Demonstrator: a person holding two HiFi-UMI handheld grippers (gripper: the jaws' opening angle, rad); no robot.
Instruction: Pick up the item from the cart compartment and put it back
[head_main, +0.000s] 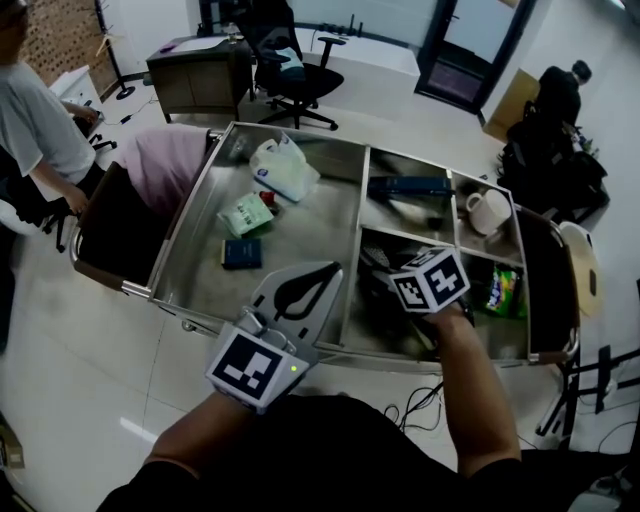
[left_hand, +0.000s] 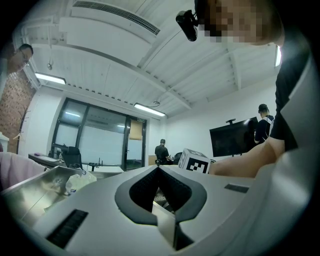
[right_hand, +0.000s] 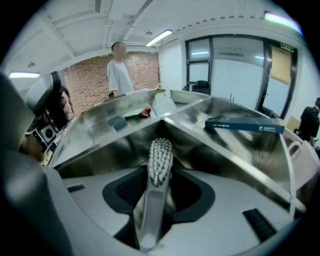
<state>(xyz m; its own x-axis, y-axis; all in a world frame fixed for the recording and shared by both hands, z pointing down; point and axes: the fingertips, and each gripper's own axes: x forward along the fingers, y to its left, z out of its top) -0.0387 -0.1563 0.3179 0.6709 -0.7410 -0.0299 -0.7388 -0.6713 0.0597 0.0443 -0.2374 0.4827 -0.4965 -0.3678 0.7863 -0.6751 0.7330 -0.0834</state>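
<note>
Okay, so the right gripper (right_hand: 159, 172) is clamped on a grey toothbrush (right_hand: 159, 159). The handle runs back between the jaws and the white bristle head pokes out past the tips, bristles facing up. It's being held down in the near middle compartment of the steel cart (head_main: 310, 232), just off the shiny walls. The left gripper (head_main: 330, 270) is pinched closed with nothing in it and hangs over the near edge of the big left compartment.

On labels, there's not much to read. The long dark blue box (right_hand: 245, 125) in the compartment behind has a line of white print along its side, but it's too small to make out. The green packet (head_main: 246, 213) and the dark blue booklet (head_main: 241, 253) in the big compartment are unreadable too, and so is the colourful packet (head_main: 503, 290) on the far right. A white mug (head_main: 488, 211) sits in the corner compartment with no print I can see. The marker cube (head_main: 430, 279) only shows black-and-white squares.
</note>
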